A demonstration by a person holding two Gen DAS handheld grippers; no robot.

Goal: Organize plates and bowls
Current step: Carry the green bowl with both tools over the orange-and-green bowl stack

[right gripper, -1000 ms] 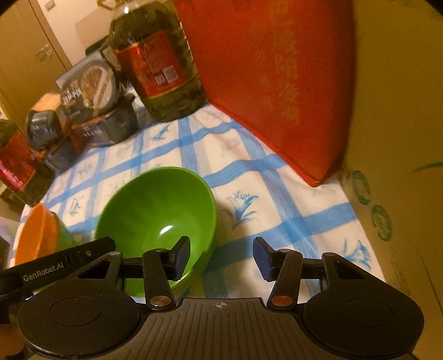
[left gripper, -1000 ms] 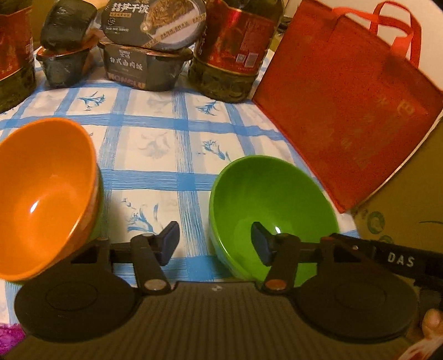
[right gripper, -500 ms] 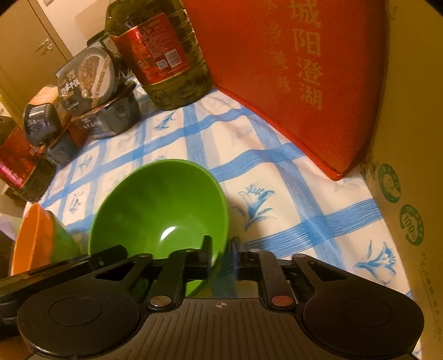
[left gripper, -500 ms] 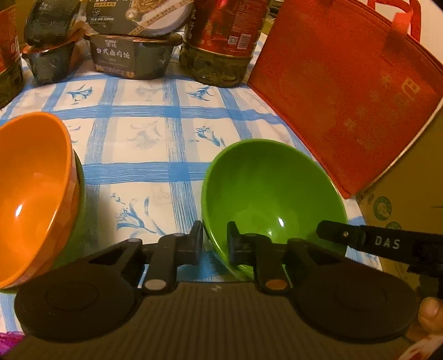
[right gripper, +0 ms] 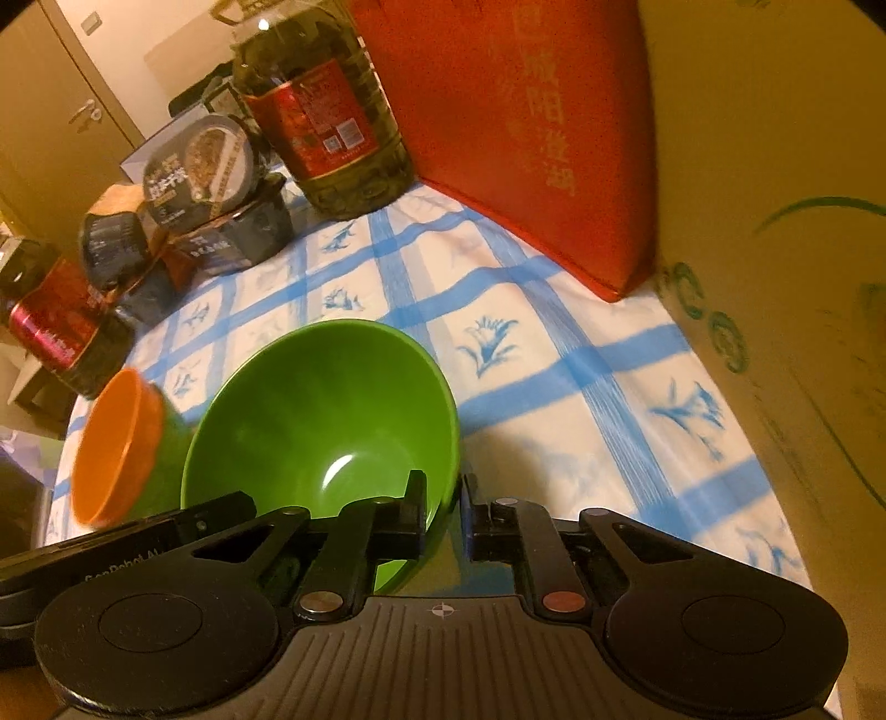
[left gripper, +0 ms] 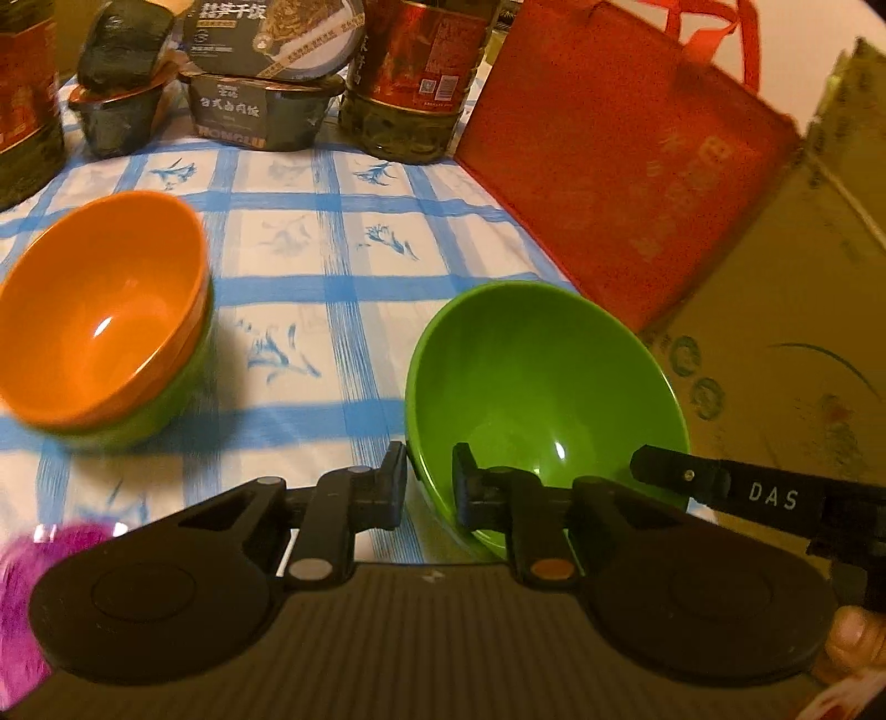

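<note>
On the blue-checked tablecloth [left gripper: 343, 266] both grippers pinch one glossy green bowl [left gripper: 542, 387], round and smooth. The left gripper [left gripper: 429, 484] is clamped over its near-left rim, the right gripper [right gripper: 443, 515] over its near-right rim. "DAS" reads on the right gripper's arm. Well to the left, an orange bowl [left gripper: 105, 315] sits nested in another green one.

Warm, dim yellowish light fills the room. The counter [right gripper: 559, 354] wears a white cloth checked in blue with small blue flowers. A cardboard box [right gripper: 786, 232] stands along its right edge. Beyond the far end rises a pale wall [right gripper: 183, 33], and a tan cabinet door [right gripper: 50, 122] with a metal handle [right gripper: 83, 115].
</note>
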